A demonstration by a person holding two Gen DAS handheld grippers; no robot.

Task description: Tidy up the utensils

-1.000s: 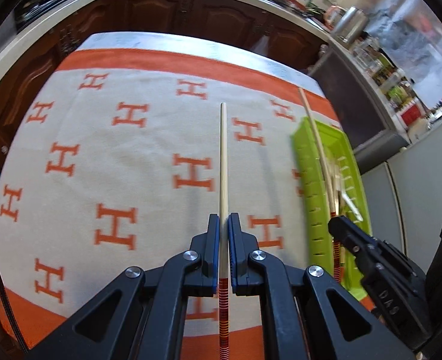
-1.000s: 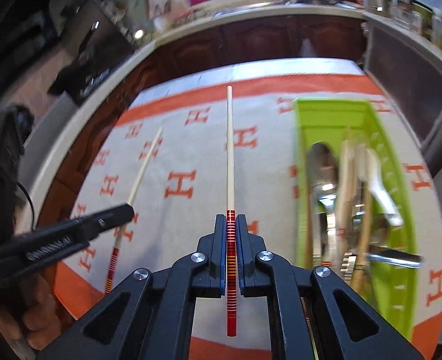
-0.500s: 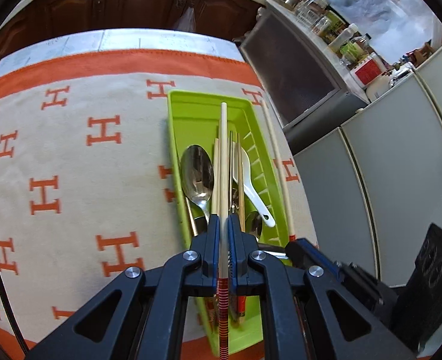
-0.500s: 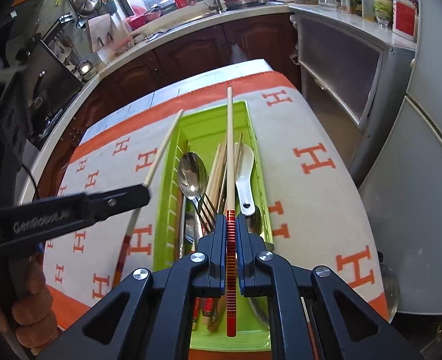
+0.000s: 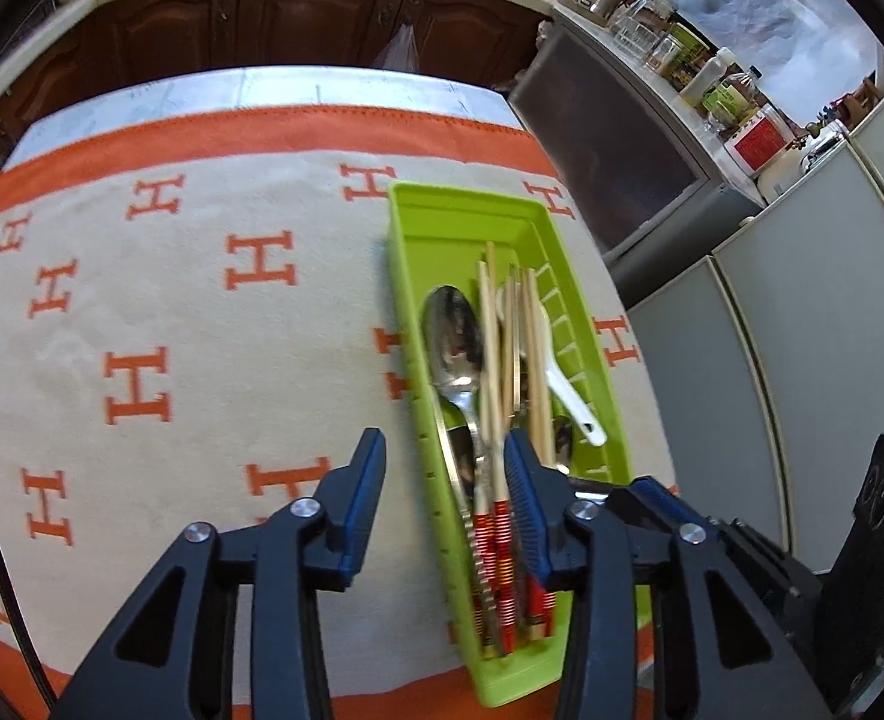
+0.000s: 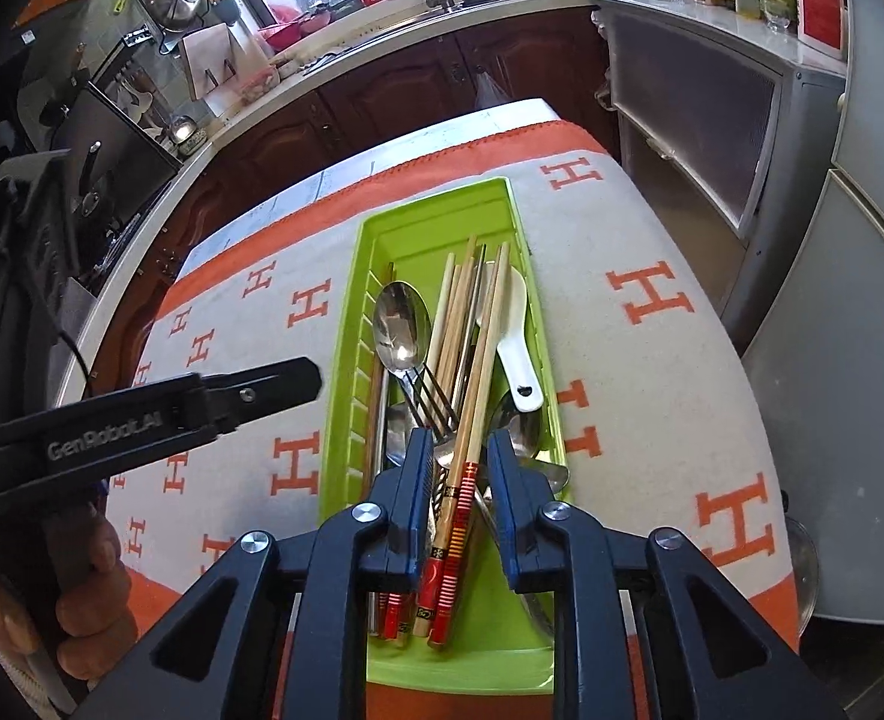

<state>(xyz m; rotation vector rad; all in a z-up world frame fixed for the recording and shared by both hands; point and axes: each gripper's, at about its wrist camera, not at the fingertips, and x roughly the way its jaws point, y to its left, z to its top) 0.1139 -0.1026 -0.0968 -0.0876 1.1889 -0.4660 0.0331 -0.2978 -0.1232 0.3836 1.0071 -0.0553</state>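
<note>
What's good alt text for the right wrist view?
The right gripper, open, hovers over a green tray of chopsticks, spoons and a fork, on an orange-patterned cloth; the left gripper reaches in beside it.

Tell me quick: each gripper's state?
Left gripper: open, jaws just opened, holding nothing.
Right gripper: open, jaws just opened, chopsticks dropped in tray.

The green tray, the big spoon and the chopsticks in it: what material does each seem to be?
Green tray: likely plastic, one glossy lime colour with moulded ribs. Big spoon: metal, probably steel; its bowl reflects like a mirror. Chopsticks: probably wood or bamboo, pale matte shafts with red and yellow banded ends.
</note>
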